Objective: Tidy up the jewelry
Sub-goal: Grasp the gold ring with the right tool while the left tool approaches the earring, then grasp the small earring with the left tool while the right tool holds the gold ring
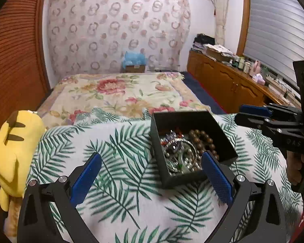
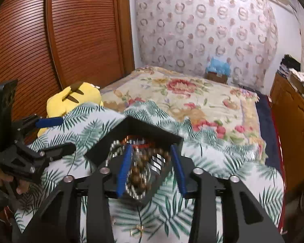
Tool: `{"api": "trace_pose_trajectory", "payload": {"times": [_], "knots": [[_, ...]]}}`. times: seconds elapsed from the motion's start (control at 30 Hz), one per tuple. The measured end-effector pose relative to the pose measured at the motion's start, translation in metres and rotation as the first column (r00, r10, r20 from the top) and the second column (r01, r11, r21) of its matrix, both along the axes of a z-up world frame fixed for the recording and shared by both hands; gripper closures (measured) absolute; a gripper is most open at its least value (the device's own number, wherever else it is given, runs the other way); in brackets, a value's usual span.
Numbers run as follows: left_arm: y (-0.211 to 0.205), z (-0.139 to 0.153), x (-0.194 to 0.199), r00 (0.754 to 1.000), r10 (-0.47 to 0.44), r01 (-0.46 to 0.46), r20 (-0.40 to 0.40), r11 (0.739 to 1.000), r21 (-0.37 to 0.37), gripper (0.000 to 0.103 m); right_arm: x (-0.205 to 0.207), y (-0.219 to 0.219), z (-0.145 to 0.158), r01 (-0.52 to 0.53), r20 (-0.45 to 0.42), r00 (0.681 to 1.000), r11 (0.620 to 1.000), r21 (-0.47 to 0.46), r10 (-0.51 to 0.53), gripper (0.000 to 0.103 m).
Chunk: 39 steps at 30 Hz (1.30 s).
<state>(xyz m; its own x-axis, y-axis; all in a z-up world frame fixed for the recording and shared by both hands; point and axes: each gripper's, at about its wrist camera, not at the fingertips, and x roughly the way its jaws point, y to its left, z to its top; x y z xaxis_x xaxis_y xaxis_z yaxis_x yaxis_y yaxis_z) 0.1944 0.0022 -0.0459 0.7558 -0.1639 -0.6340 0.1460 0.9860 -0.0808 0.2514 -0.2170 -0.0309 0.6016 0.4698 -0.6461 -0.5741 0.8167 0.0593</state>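
Left wrist view: left gripper [image 1: 151, 163] was spread as wide as it goes, nothing between the pads, right blue finger [image 1: 215, 179] overlapping the near right side of the black box [image 1: 194, 121]; contact not clear. Right gripper [image 2: 151, 163] stood partly open over the box interior, blue ribbed pads either side of the brown wooden bead bracelet [image 2: 139, 174], not pressing on it. One box: square, matte black, open-topped, sitting on the palm-leaf printed cloth [image 1: 119, 182] at the near end of the bed, toward its right edge. Contents were tangled: one brown round-bead bracelet, at least one silver metal ball-bead strand [image 1: 187, 167], something with red beads at the back; further count not readable. One small gold-coloured piece [image 2: 138, 228] lay loose on the cloth, near edge, blurred. One yellow plush toy [image 1: 16, 147] sat at the bed's left edge.
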Motion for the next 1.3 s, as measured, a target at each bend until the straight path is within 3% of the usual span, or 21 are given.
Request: {"api": "trace_pose_trajectory", "payload": {"times": [0.07,0.5,0.9,1.03,1.13,1.23,1.3], "knots": [[-0.002,-0.003,-0.003,1.000,-0.006,0.006,-0.011,1.000,0.008,0.008,-0.010,-0.007,-0.006,0.006,-0.014,1.000,1.000,-0.005,-0.006,0.053],[-0.029,-0.037,-0.021,0.989,-0.110,0.114,-0.100,0.993,0.041,0.008,-0.054,-0.018,-0.060,-0.038,-0.134,0.991,0.995,-0.093,0.025,0.053],[-0.049,-0.058,-0.023,0.969,-0.180,0.186,-0.171,0.982,0.021,0.008,-0.060,-0.003,-0.088,-0.082,-0.185,0.981,0.980,-0.180,0.048,0.067],[-0.053,-0.063,-0.024,0.965,-0.188,0.196,-0.183,0.980,0.026,0.008,-0.062,-0.001,-0.090,-0.086,-0.170,0.984,0.976,-0.198,0.052,0.082],[-0.058,-0.064,-0.024,0.961,-0.209,0.215,-0.182,0.976,0.015,0.008,-0.062,-0.006,-0.090,-0.075,-0.172,0.984,0.978,-0.192,0.042,0.083],[-0.065,-0.062,-0.024,0.956,-0.238,0.240,-0.171,0.971,-0.010,0.008,-0.062,-0.015,-0.086,-0.059,-0.169,0.985,0.982,-0.178,0.028,0.097],[-0.071,-0.061,-0.025,0.952,-0.256,0.258,-0.167,0.966,-0.013,0.015,-0.061,-0.021,-0.085,-0.046,-0.166,0.986,0.984,-0.174,0.016,0.097]]}}
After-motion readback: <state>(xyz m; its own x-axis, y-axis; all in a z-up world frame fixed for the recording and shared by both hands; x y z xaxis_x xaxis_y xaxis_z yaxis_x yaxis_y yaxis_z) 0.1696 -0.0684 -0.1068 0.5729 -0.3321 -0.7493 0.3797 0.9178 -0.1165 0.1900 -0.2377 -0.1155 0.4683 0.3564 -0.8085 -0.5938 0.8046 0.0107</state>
